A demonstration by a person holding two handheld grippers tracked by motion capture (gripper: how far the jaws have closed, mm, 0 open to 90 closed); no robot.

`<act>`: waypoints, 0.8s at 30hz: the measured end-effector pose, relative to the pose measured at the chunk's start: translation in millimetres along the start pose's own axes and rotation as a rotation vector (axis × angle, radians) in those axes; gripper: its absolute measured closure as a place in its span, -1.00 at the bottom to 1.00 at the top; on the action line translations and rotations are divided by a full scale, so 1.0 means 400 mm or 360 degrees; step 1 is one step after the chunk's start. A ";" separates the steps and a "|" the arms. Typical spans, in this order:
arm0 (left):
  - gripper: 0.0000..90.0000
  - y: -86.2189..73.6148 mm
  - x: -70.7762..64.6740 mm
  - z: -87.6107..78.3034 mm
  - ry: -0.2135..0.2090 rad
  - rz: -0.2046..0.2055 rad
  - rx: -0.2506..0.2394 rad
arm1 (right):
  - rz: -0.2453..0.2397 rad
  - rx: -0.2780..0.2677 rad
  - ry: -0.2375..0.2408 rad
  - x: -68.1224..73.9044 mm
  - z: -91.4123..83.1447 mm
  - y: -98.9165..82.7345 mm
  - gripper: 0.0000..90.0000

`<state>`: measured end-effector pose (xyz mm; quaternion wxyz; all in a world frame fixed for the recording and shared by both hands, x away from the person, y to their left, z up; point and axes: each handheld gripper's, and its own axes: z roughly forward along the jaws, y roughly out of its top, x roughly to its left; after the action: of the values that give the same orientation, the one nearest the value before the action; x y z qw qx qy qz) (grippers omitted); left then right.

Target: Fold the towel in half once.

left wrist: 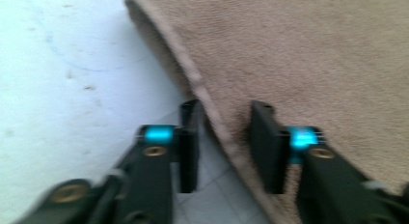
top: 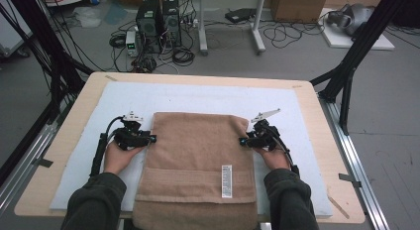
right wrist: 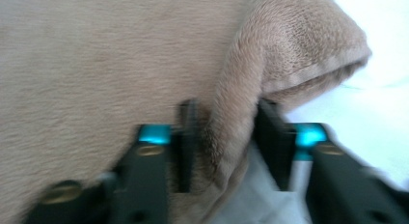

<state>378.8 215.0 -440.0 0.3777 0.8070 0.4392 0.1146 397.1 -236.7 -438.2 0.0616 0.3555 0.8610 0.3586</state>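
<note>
- We are bracketing the towel's [top: 198, 155] left hem with the left gripper [top: 148, 139], not yet clamping.
- We are pinching its right fold in the right gripper [top: 243, 140].

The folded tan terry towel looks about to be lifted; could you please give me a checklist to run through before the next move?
1. Left hand-held gripper straddles the folded tan terry towel edge: ok.
2. Left pads pressing the cloth: not ok, a gap shows.
3. Right hand-held gripper has a towel fold between its jaws: ok.
4. Right grip firm: cannot tell.
5. Both grippers level on opposite edges: ok.
6. White padded mat lies flat: ok.
</note>
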 end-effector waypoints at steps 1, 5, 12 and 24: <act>0.69 0.000 -0.001 0.002 -0.0025 -0.0007 -0.0008 | 0.0001 -0.0003 0.0035 0.000 0.002 0.000 0.73; 0.89 0.004 -0.003 0.002 0.0016 -0.0004 -0.0037 | -0.0038 -0.0003 0.0039 0.002 -0.003 0.009 0.82; 0.92 0.037 0.001 0.004 0.0134 0.0017 -0.0155 | -0.0068 -0.0055 -0.0018 -0.012 -0.020 0.054 0.83; 0.77 0.167 0.047 0.010 0.0287 -0.0065 -0.0299 | -0.0004 -0.0208 -0.0210 -0.096 -0.043 0.177 0.32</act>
<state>433.3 206.2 -398.2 0.4129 0.7454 0.4750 0.2196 459.6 -237.2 -384.6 0.1416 0.3726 0.8302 0.3898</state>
